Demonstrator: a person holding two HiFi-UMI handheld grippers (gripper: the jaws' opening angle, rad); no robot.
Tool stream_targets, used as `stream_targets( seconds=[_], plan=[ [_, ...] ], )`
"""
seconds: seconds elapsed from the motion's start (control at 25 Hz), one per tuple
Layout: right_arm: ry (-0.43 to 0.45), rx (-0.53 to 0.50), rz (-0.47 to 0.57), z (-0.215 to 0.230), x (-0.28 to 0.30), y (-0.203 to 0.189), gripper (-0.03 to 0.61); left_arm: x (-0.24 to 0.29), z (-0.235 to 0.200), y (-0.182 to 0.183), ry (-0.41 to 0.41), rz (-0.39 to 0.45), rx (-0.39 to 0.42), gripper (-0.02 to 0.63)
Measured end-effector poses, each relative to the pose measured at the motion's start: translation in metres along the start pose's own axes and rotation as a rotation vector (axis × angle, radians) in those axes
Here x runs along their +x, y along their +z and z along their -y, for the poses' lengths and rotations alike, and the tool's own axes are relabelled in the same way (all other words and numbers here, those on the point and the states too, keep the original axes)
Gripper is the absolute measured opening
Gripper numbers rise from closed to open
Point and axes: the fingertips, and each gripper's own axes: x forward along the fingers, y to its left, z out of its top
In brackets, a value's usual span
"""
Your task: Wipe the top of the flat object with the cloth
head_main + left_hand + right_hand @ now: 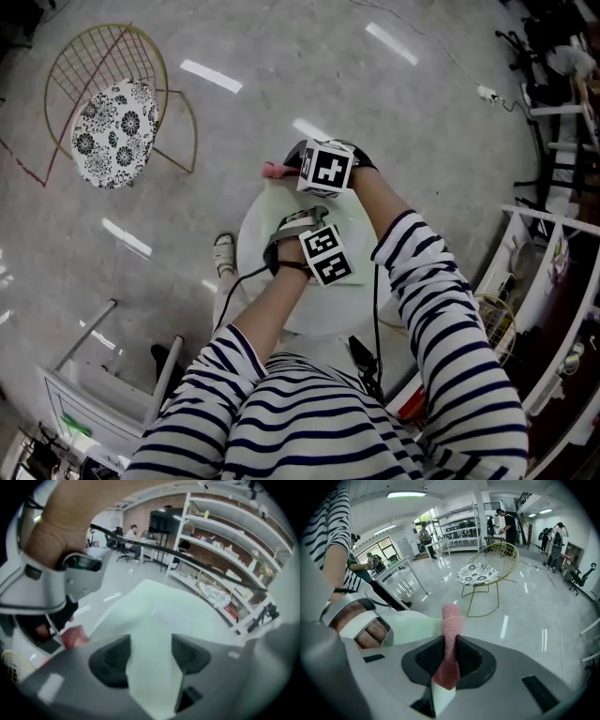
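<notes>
A pale green flat object (272,202) lies on a small round white table (246,246) in front of me. My left gripper (298,225) hovers over it, open, and the green object (159,611) shows in the wide gap between the pads of the left gripper (150,656). At the table's far edge, my right gripper (286,169) is shut on a rolled pink cloth (272,170). The pink cloth (451,620) stands upright out of the right gripper (451,656), just beyond the green object (412,625). From the left gripper view the pink cloth (75,637) sits at the lower left.
A gold wire chair (117,117) with a patterned cushion stands on the glossy floor to the far left. A white rack (103,394) is at the near left, and shelving (553,272) lines the right. Cables hang from both grippers. Several people stand far off in the right gripper view.
</notes>
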Motion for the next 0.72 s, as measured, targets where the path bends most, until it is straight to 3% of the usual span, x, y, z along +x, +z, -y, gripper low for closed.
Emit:
stream_targets(
  seconds=[0.72],
  plan=[
    [-0.069,0.155,-0.030,-0.002,-0.036,-0.089,0.050,0.006,-0.001,-0.004,0.055,-0.075,0.068,0.281]
  ],
)
